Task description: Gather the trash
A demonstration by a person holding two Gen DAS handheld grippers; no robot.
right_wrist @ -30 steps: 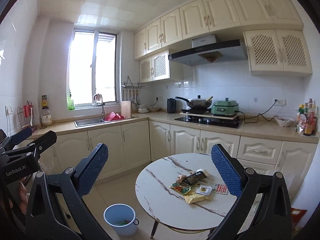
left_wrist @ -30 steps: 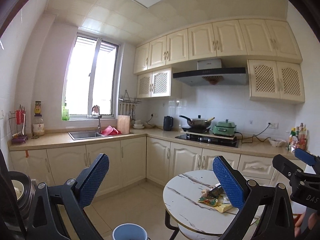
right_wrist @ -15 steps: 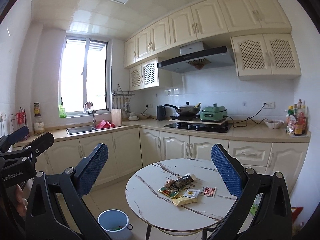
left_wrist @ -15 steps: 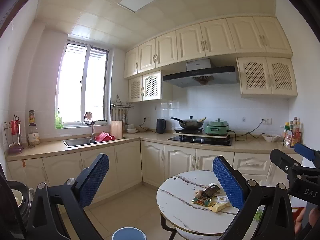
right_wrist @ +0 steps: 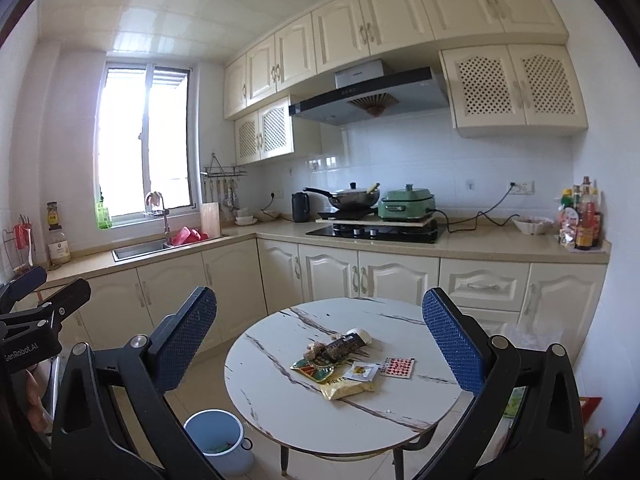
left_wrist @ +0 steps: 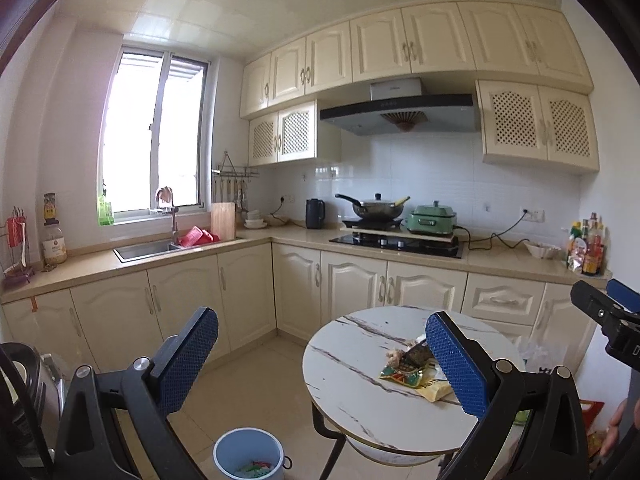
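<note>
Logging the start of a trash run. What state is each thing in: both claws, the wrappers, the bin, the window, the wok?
left claw: open, empty
right claw: open, empty
wrappers: piled on round table
blue bin: upright on floor, some trash inside
window: cannot tell
wok: lidded, on stove

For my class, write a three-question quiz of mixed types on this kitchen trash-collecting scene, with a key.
1. True or false: the left gripper and the right gripper are both open and hold nothing.
2. Where does the light-blue round plastic bin stand? A) on the beige countertop B) on the floor beside the round white marble-pattern table C) in the steel sink
3. Fill in: the pile of crumpled snack wrappers lies on the ____.

Key: 1 true; 2 B; 3 table
</note>
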